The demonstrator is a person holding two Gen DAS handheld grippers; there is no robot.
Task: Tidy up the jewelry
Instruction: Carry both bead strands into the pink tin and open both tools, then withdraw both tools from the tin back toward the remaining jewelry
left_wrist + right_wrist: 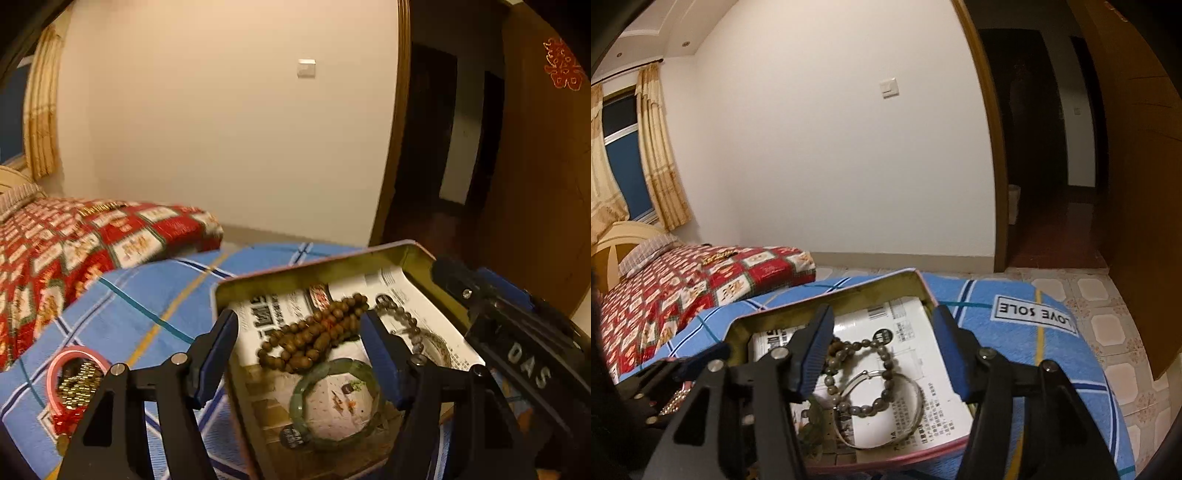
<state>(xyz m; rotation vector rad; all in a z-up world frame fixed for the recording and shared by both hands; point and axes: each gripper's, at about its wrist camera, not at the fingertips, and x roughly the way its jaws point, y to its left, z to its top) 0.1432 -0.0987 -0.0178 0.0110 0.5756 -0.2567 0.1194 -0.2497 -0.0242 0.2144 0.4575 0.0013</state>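
Observation:
A metal tin (325, 263) lined with printed paper rests on the blue checked bedspread. In it lie a brown wooden bead string (314, 334), a green jade bangle (332, 402), a grey bead bracelet (864, 373) and a silver bangle (905, 406). My left gripper (299, 354) is open above the tin, its fingers on either side of the brown beads. My right gripper (882, 350) is open above the tin's right part, over the grey beads. It shows as a black body in the left wrist view (517, 332). A pink bangle (74, 358) and gold chain (79, 384) lie left of the tin.
A folded red patterned quilt (92, 243) lies on the bed behind the tin. A gold piece (718, 256) rests on the quilt. The bed's edge drops to a tiled floor (1108, 314) on the right, by a wooden door (543, 166).

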